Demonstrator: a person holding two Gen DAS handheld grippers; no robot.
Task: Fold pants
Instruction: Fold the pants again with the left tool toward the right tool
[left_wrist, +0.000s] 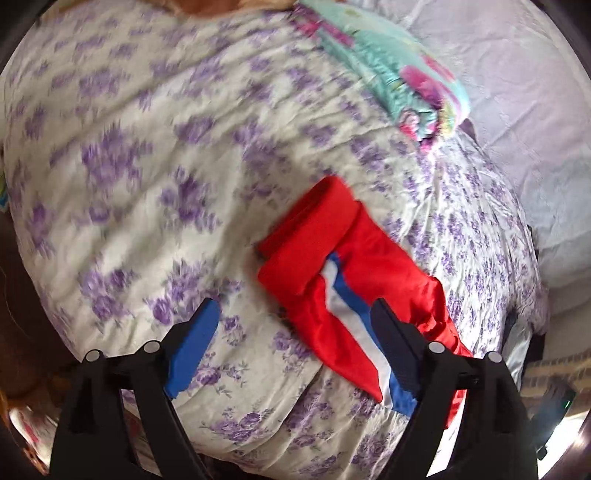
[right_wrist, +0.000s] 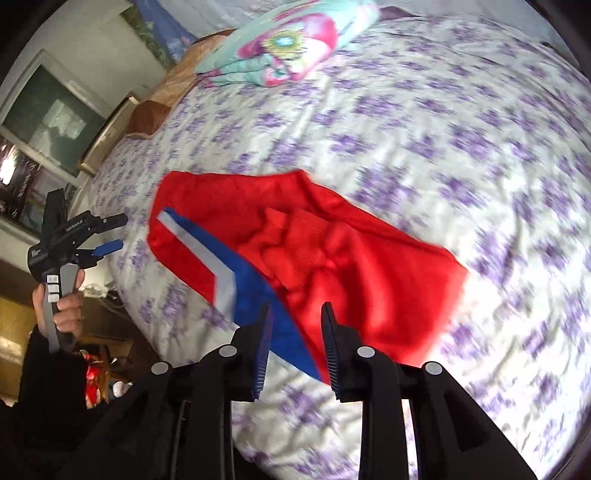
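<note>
While the red pants (right_wrist: 314, 254) with a blue-and-white stripe lie bunched on the bed's floral sheet (left_wrist: 147, 155), both tongs hang above them holding nothing. The left tongs (left_wrist: 291, 343) gape wide; the right tongs (right_wrist: 295, 347) stand narrowly apart. A folded floral blanket (right_wrist: 288, 44) sits well beyond the pants.

Black tool (right_wrist: 110, 232) w/ blue pads, silver pivot pins (black sleeve (right_wrist: 55, 387)).
</note>
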